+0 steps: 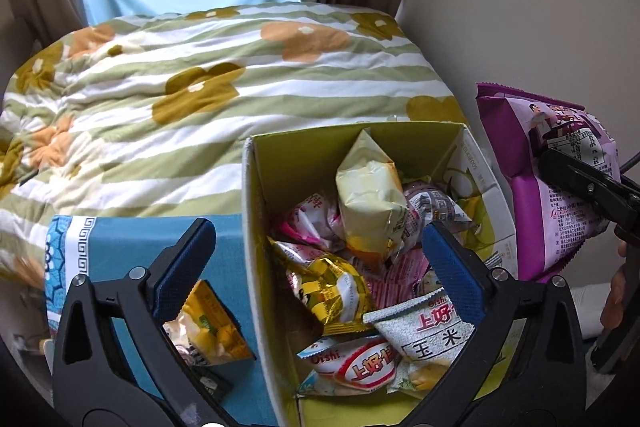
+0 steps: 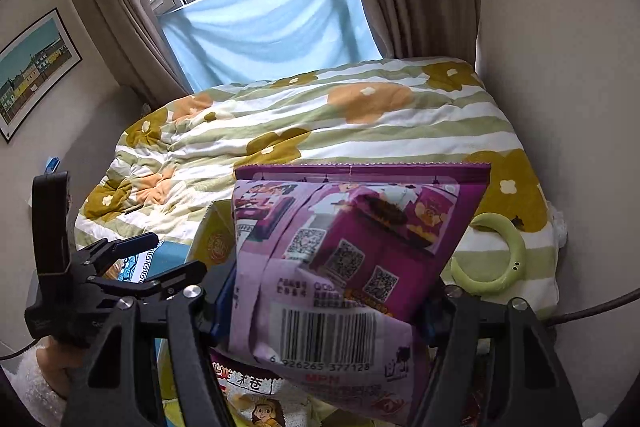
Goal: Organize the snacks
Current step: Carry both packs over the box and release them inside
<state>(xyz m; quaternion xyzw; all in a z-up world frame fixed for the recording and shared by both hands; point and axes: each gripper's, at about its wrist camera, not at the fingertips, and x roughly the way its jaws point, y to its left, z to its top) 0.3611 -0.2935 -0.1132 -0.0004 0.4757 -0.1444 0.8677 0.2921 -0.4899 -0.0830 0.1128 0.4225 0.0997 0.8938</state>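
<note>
Left wrist view: one green box [image 1: 256, 195] on the bed holds about seven snack packets, a pale yellow packet [image 1: 370, 199] standing tallest. One blue box [image 1: 120, 239] beside it holds a single yellow packet [image 1: 208, 327]. The left gripper [image 1: 316, 267] stands wide apart, gripping nothing.

Right wrist view: the right gripper [image 2: 324, 303] is clamped on one purple snack bag [image 2: 352, 251] above the boxes. Only this view shows a green ring [image 2: 512, 259] on the quilt [image 2: 320, 123] and a picture [image 2: 32, 67] on the wall.
</note>
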